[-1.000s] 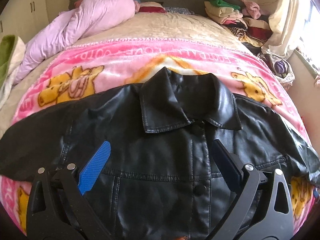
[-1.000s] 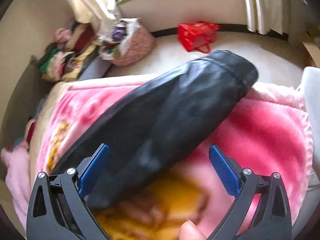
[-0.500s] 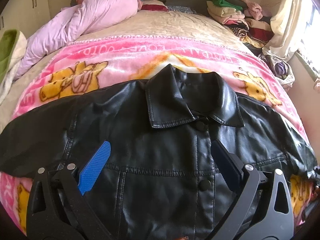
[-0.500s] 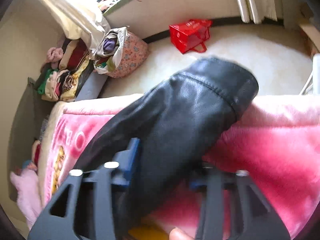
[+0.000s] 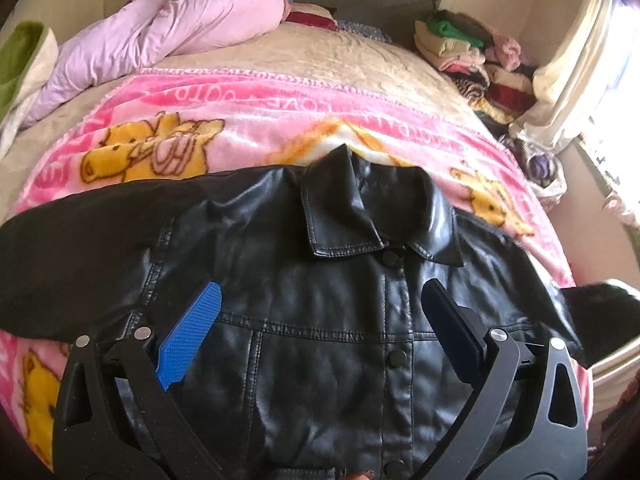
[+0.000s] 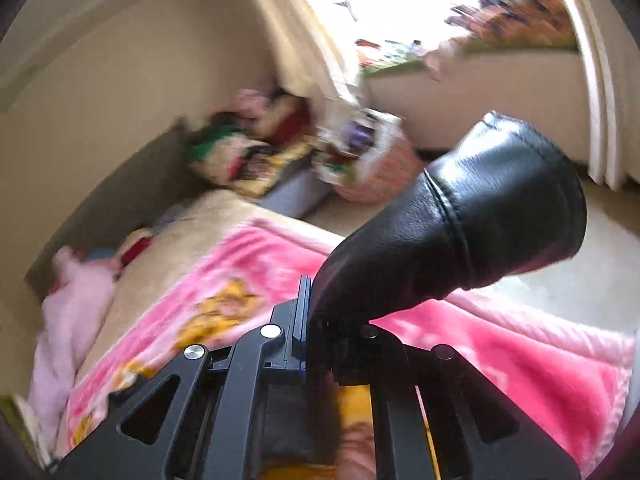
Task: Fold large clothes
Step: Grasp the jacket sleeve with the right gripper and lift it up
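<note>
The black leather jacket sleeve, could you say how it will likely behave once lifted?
The black leather jacket sleeve probably flops only partly: beyond the shut right hand-held gripper its cuff juts out. Its glossy surface could slip. The spread jacket body will likely drag.

black tongs [image 5: 320, 332], blue pads [image 5: 188, 340], silver screws [image 5: 142, 333]

My right gripper [image 6: 310, 320] has just closed, jaws clamped on the jacket sleeve [image 6: 472, 216]. My left gripper [image 5: 320, 320] angled downward, jaws spread wide, empty.
</note>
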`<act>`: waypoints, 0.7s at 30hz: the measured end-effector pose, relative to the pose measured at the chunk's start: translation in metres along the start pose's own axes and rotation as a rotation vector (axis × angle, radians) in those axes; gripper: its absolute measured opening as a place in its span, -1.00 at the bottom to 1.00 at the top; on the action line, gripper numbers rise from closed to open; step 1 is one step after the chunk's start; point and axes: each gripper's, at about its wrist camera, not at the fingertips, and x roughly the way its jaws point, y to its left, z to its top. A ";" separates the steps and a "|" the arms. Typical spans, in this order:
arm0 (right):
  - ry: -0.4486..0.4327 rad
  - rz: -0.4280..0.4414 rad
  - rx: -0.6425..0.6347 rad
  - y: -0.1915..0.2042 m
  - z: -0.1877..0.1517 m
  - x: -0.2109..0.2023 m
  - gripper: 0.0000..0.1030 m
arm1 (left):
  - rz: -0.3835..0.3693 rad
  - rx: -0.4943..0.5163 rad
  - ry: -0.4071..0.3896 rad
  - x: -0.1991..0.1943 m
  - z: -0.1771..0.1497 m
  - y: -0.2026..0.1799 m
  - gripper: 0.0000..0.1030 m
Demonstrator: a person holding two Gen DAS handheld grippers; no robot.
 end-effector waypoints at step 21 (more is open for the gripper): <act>0.157 0.421 -0.477 0.237 -0.097 -0.022 -0.85 | -0.190 -0.222 -0.050 -0.033 0.006 0.068 0.82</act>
